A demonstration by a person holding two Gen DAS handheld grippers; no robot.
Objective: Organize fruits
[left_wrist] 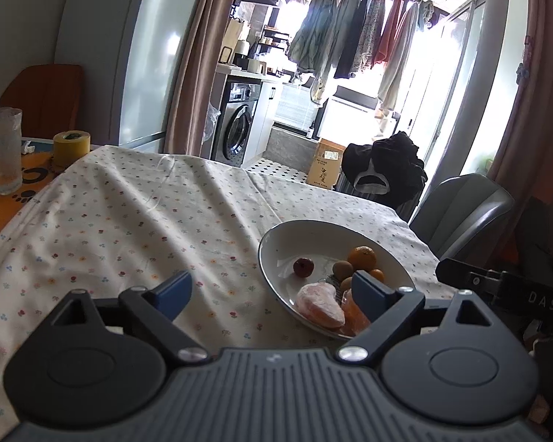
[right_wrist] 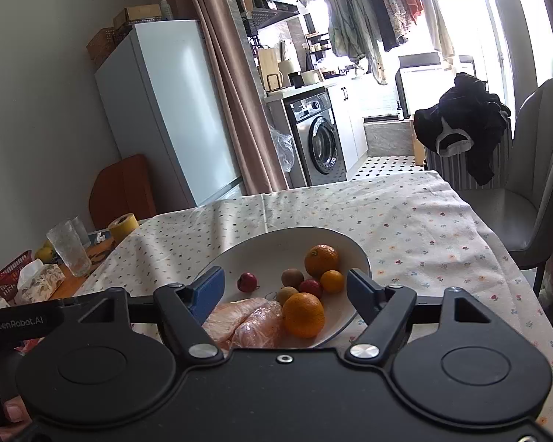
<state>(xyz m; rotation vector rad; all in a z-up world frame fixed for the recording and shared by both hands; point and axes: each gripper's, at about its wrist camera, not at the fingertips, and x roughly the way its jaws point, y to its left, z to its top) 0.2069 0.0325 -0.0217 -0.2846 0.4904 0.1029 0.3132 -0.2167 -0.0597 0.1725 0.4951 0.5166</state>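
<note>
Nearest the right wrist camera, the right gripper (right_wrist: pixel 285 291) has its jaws spread wide with nothing held, framing the near half of a white bowl (right_wrist: pixel 276 239) on the flowered tablecloth (right_wrist: pixel 424 221). Inside the bowl, a large orange (right_wrist: pixel 303 315) sits at six o'clock, another orange (right_wrist: pixel 321 260) at one o'clock, a small one (right_wrist: pixel 331 281) beside it, two brown kiwis (right_wrist: pixel 292 277) near the centre, a red fruit (right_wrist: pixel 247 281) at nine o'clock, and wrapped pinkish pieces (right_wrist: pixel 239 318) at seven o'clock. The left gripper (left_wrist: pixel 271 291) also stands wide open and empty, the bowl at its two o'clock. Oranges look firm and round, likely to roll; grip them across the middle. The wrapped pieces seem soft and slick, so squeeze gently. What the wrap holds is unclear, and the gripper's body cuts off the bowl's near rim.
</note>
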